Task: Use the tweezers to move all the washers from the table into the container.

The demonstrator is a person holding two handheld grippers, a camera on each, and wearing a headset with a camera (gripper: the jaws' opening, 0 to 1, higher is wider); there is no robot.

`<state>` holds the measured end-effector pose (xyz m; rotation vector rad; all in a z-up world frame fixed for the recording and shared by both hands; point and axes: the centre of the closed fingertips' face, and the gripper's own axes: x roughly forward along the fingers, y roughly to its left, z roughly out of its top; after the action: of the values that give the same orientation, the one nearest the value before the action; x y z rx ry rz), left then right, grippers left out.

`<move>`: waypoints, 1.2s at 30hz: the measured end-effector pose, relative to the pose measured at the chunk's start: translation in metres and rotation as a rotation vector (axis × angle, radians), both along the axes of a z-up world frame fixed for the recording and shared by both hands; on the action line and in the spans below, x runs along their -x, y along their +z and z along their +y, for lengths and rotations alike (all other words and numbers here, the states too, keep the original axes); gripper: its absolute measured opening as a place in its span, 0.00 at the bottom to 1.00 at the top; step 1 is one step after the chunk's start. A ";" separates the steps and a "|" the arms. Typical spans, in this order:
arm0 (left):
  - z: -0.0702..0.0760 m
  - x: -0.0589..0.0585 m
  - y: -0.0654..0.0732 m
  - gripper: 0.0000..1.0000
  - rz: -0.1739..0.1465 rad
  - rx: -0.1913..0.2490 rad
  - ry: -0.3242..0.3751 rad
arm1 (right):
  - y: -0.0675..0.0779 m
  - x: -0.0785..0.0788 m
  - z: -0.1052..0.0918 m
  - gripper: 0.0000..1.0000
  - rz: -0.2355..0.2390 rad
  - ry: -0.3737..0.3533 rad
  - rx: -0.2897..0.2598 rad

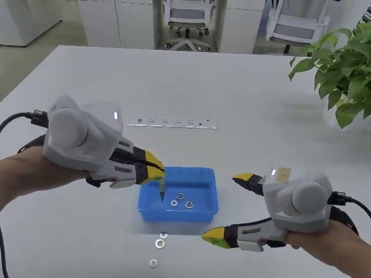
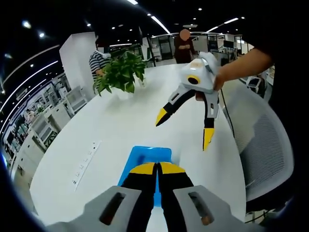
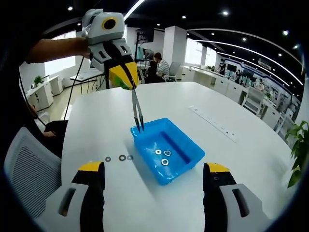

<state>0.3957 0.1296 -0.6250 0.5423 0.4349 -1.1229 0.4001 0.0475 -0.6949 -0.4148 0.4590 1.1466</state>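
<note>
My left gripper [image 1: 155, 165] is shut on a pair of thin metal tweezers [image 1: 162, 186], which point down over the left part of the blue container [image 1: 206, 174]. Three washers [image 1: 180, 197] lie inside it. I cannot tell whether the tips hold anything. Three more washers [image 1: 160, 244] lie on the white table just in front of the container. The right gripper view shows the tweezers [image 3: 136, 108] hanging at the container's [image 3: 190, 145] near rim, with the table washers [image 3: 122, 157] beside it. My right gripper [image 1: 228, 207] stands open to the container's right, holding nothing.
A flush power strip [image 1: 172, 122] is set into the table behind the container. A potted plant [image 1: 342, 69] stands at the far right edge. Office chairs [image 1: 186, 17] stand beyond the table's far side. People stand in the background of the left gripper view.
</note>
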 end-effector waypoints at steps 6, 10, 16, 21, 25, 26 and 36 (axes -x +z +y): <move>-0.002 0.016 -0.006 0.05 0.014 -0.005 -0.020 | -0.001 0.008 -0.003 0.92 0.014 -0.017 -0.006; -0.003 0.026 -0.009 0.05 0.022 -0.007 -0.034 | -0.002 0.013 -0.003 0.98 0.027 -0.028 -0.011; -0.002 0.038 -0.015 0.05 0.034 -0.002 -0.045 | -0.003 0.019 -0.001 1.00 0.033 -0.029 -0.021; -0.002 0.048 -0.023 0.05 0.052 0.004 -0.049 | -0.008 0.026 -0.002 1.00 0.042 -0.021 -0.012; -0.001 0.054 -0.032 0.05 0.066 -0.003 -0.043 | -0.012 0.031 -0.002 1.00 0.053 -0.012 -0.002; -0.001 0.056 -0.034 0.05 0.067 -0.005 -0.043 | -0.013 0.032 -0.002 1.00 0.054 -0.010 -0.001; -0.002 0.070 -0.043 0.05 0.072 0.013 -0.027 | -0.015 0.040 0.001 1.00 0.048 0.013 -0.011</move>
<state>0.3256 0.1278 -0.6678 0.4982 0.4836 -1.1731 0.3597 0.0480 -0.7098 -0.3813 0.4923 1.1730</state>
